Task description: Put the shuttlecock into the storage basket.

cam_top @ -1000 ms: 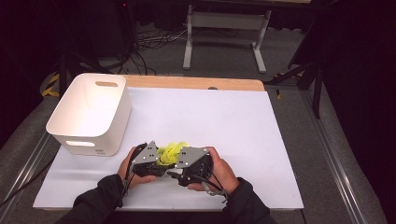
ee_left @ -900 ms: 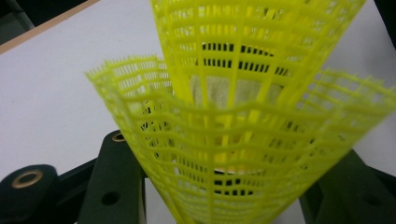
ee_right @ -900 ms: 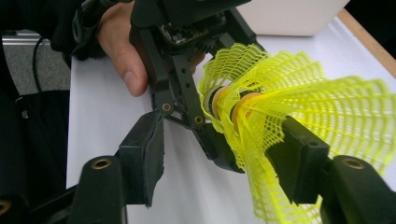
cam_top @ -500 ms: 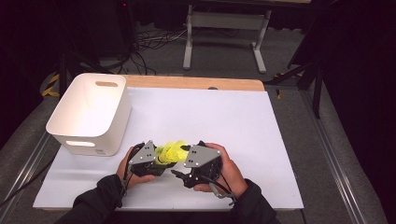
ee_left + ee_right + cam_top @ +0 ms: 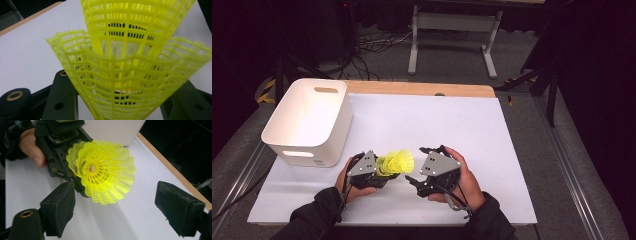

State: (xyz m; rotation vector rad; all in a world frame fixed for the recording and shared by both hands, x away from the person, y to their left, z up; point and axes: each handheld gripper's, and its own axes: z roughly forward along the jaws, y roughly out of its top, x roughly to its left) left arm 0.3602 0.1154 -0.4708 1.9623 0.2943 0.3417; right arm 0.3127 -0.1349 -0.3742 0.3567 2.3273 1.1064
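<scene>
The left hand-held gripper (image 5: 384, 169) grasps two yellow shuttlecocks (image 5: 396, 162), one pushed inside the other. They are made of thin plastic mesh, with a flared round skirt, a scalloped edge and many small square holes between fine ribs. In the left gripper view the nested shuttlecocks (image 5: 130, 65) stand between the two black jaws, and a pale, rough cork head shows through the net. The shuttlecocks are held just above the white table (image 5: 462, 130), near its front edge, with the wide skirt pointing toward the right hand-held gripper (image 5: 419, 165).

The right hand-held gripper is released: its jaws have just been opening, they now stand wide apart, and nothing is between them. In the right gripper view its dark pads (image 5: 62, 205) look soft and a little frayed, like foam, and the shuttlecocks (image 5: 105, 175) are a short way in front of them, not touching. The left hand (image 5: 31, 143) is visible behind.

A white plastic bin (image 5: 309, 120) with smooth walls, rounded corners and a slot handle stands on the table's left side, near the left hand-held gripper. The table top is matt white with a wooden edge at the far side.
</scene>
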